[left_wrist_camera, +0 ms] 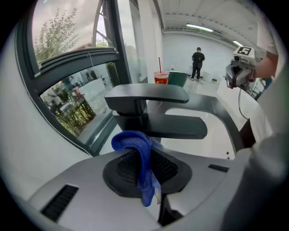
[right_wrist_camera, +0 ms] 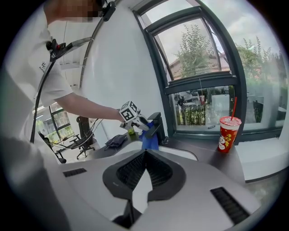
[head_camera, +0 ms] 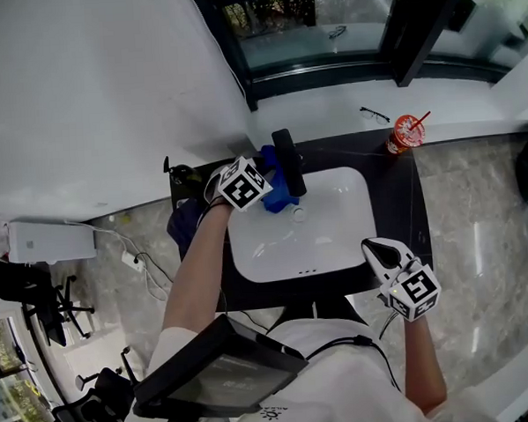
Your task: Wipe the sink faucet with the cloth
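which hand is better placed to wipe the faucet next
Left. The left hand-held gripper is clamped on the blue cloth right at the black faucet. The right hand-held gripper is empty, back at the sink near edge, away from it.

left gripper (head_camera: 270,195): arm outstretched, fingers (left_wrist_camera: 168,169) pinching cloth (left_wrist_camera: 137,146) | right gripper (head_camera: 376,248): near torso, fingers (right_wrist_camera: 160,173) together

The open-weave mesh cloth (left_wrist_camera: 135,146) is vivid blue against the matte black flat-topped metal faucet (left_wrist_camera: 149,95). The glossy white ceramic sink (head_camera: 339,211) sits in a black stone bench (head_camera: 397,183). The red paper cup (right_wrist_camera: 229,133) carries white print and a red straw.
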